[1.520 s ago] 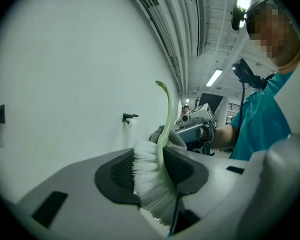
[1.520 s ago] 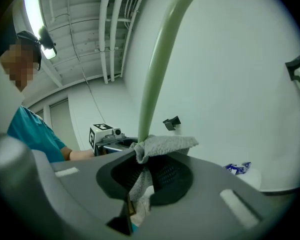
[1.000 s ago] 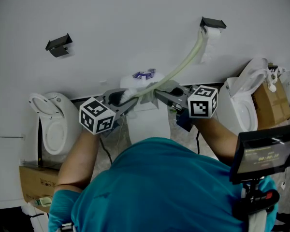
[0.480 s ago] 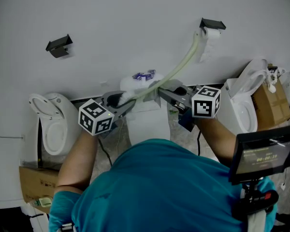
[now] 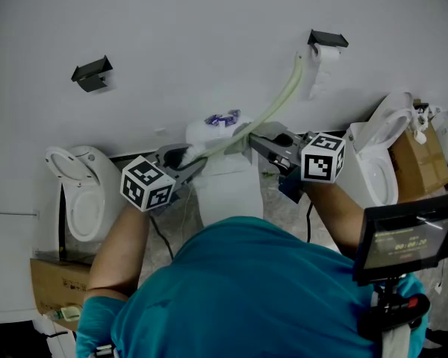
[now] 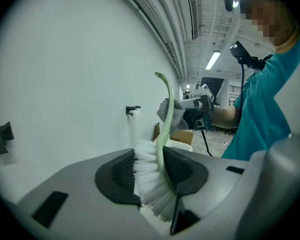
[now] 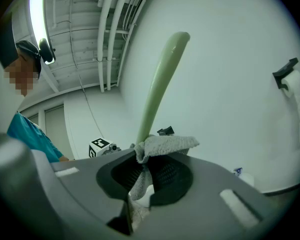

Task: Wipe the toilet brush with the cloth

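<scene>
While the brush (image 5: pixel 276 103) hangs in the air over the middle toilet (image 5: pixel 228 189), slanting up toward the wall, we judge that we are in the wiping step itself. Its white bristle head is pinched between the pads of our left hand-held gripper (image 6: pixel 152 171), whose jaws are partly closed on the bristles, and the pale green handle rises away from there. Just above the head, the grey cloth (image 7: pixel 166 144) is folded round the shaft and our right hand-held gripper (image 7: pixel 144 173) is clamped on that cloth. The shaft seems to run through the fold, though we cannot tell how hard the pads press on it. Most of the handle beyond the cloth is bare, so we reckon much of the wipe is left to do. Next we would slide the right one along the shaft toward the far tip with the fold closed round it. The left should steady the head and hold the tip off the wall and the paper holder (image 5: pixel 328 37).
</scene>
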`<control>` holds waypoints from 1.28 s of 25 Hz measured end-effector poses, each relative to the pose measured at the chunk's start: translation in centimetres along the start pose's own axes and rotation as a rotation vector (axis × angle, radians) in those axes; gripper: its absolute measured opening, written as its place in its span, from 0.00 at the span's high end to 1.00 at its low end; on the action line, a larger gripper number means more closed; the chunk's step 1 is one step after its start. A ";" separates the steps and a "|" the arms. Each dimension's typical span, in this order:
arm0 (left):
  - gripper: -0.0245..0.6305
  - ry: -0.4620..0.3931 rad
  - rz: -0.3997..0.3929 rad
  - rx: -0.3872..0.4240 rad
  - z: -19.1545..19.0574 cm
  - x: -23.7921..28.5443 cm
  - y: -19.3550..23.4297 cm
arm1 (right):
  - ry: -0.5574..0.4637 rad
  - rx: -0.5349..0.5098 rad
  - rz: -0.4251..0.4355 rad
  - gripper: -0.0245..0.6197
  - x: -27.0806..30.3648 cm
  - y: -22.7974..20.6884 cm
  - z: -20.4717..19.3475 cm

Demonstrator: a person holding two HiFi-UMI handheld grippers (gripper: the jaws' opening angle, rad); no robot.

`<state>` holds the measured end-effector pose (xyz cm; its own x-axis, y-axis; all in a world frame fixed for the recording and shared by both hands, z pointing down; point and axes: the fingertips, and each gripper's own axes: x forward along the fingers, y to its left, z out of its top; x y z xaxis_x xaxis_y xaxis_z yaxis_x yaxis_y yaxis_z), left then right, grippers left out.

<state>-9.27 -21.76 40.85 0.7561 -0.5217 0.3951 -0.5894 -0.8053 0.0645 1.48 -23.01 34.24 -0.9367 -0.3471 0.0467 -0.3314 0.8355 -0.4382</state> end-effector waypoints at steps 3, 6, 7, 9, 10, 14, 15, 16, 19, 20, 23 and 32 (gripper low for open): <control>0.73 0.010 0.004 0.012 -0.1 -0.1 0.2 | -0.006 0.000 -0.001 0.91 -0.1 -0.1 0.2; 0.73 0.020 0.006 0.020 -0.3 -0.3 0.3 | -0.012 0.001 -0.003 0.91 -0.3 -0.1 0.4; 0.73 0.024 0.007 0.024 -0.4 -0.3 0.4 | -0.015 0.001 -0.003 0.91 -0.3 -0.2 0.5; 0.73 0.031 0.010 0.033 -0.5 -0.4 0.5 | -0.018 -0.001 -0.001 0.91 -0.4 -0.1 0.7; 0.73 0.035 0.013 0.038 -0.6 -0.4 0.5 | -0.019 -0.003 0.000 0.91 -0.4 -0.1 0.8; 0.73 0.049 0.020 0.056 -0.9 -0.6 0.8 | -0.028 -0.004 -0.006 0.91 -0.6 -0.3 1.0; 0.73 0.052 0.021 0.060 -1.0 -0.6 0.8 | -0.030 -0.005 -0.006 0.91 -0.7 -0.3 1.1; 0.73 0.055 0.022 0.063 -1.1 -0.6 0.9 | -0.032 -0.006 -0.006 0.91 -0.8 -0.4 1.1; 0.73 0.067 0.025 0.072 -1.4 -0.6 1.0 | -0.038 -0.007 -0.006 0.91 -1.0 -0.4 1.4; 0.73 0.071 0.027 0.074 -1.5 -0.6 1.0 | -0.041 -0.006 -0.008 0.91 -1.0 -0.5 1.4; 0.73 0.084 0.030 0.081 -1.8 -0.7 1.2 | -0.049 -0.010 -0.008 0.91 -1.2 -0.5 1.8; 0.73 0.117 0.035 0.093 -2.9 -1.3 1.7 | -0.064 -0.021 -0.013 0.91 -1.6 -0.7 2.8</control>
<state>-12.04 -21.65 43.08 0.6942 -0.5181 0.4996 -0.5817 -0.8126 -0.0344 3.54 -24.24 31.93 -0.9232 -0.3842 -0.0052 -0.3469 0.8391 -0.4191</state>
